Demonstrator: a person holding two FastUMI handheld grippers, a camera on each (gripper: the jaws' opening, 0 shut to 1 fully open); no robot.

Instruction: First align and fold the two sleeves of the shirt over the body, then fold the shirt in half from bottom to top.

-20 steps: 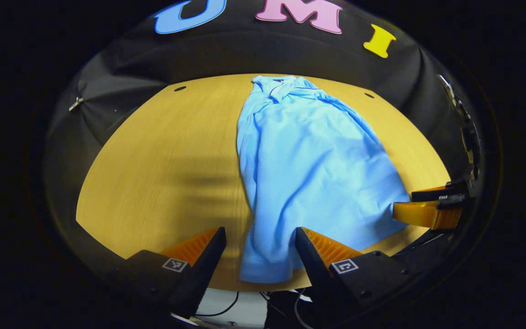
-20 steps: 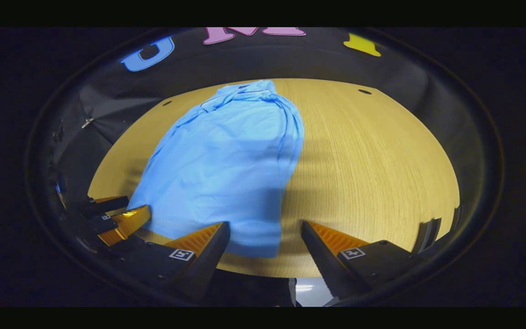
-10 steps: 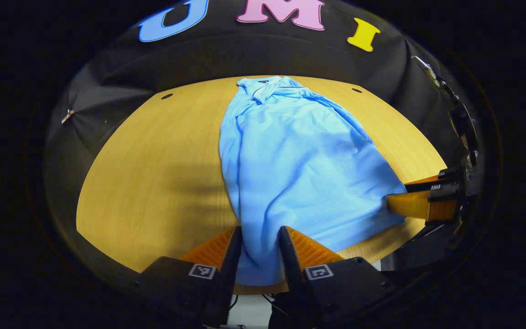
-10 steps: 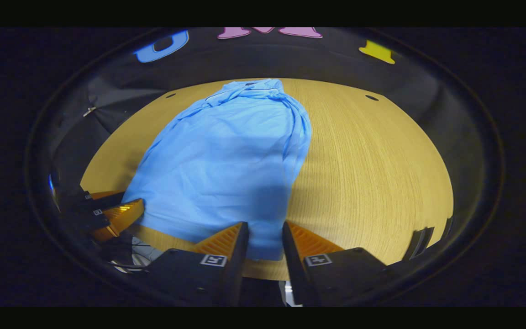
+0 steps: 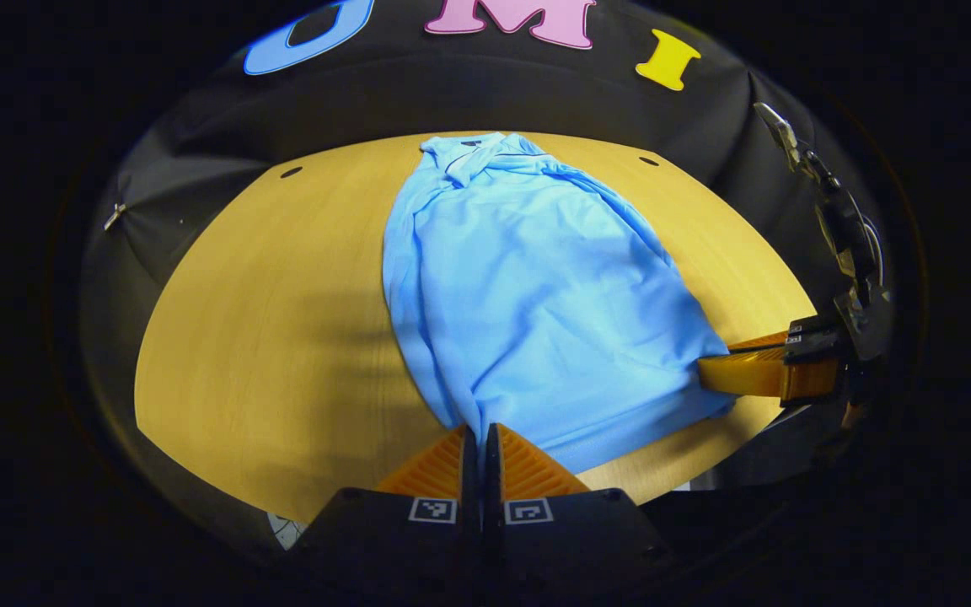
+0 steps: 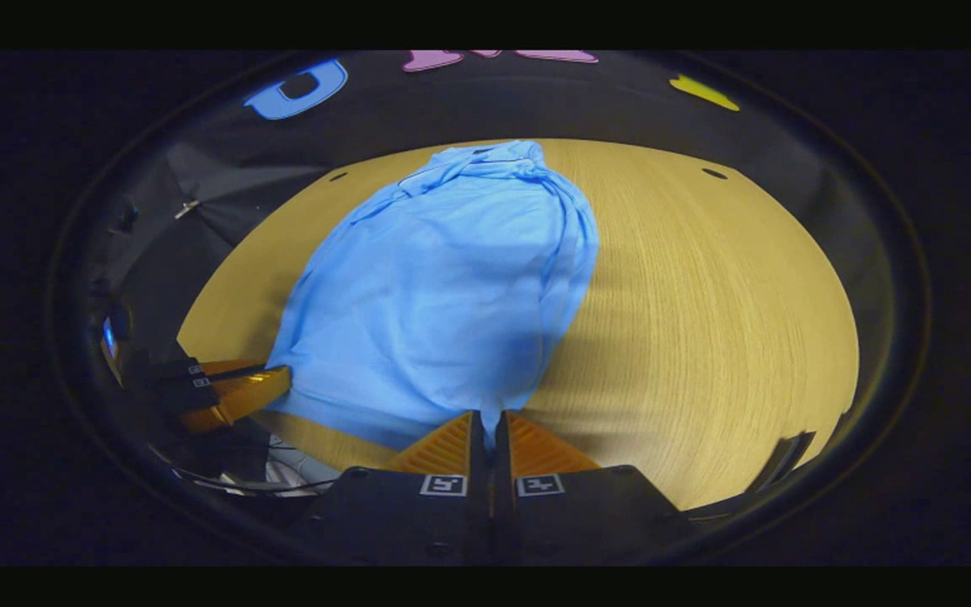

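At the near edge of the table (image 5: 266, 337), both grippers have closed since a second ago: the left gripper (image 5: 480, 438), spread wide then with the shirt's hem lying between its fingers, now has its fingers pressed together on the near left corner of the shirt (image 5: 528, 295), and the right gripper (image 6: 488, 426) has likewise gone from spread to pinching the near right corner of the hem. In the left gripper view the right gripper appears again at the hem's far side, its fingers flat against the cloth, and in the right gripper view the left gripper shows at the opposite corner, so the two hold the bottom edge at its two ends. I judge the sleeve folds done, since the shirt lies as a narrow body with the sleeves tucked in along its sides, and this double pinch is the start of the bottom-to-top fold. Farther off, the body runs up the middle of the table, somewhat wrinkled, with a rumpled ridge along each long side. The collar (image 5: 473, 156) lies at the far edge, close under the booth wall. The wood to either side is bare but for two small dark holes (image 5: 290, 172) near the far corners. Nothing blocks carrying the hem toward the collar; the risk is the tucked sleeves slipping out as the cloth lifts.
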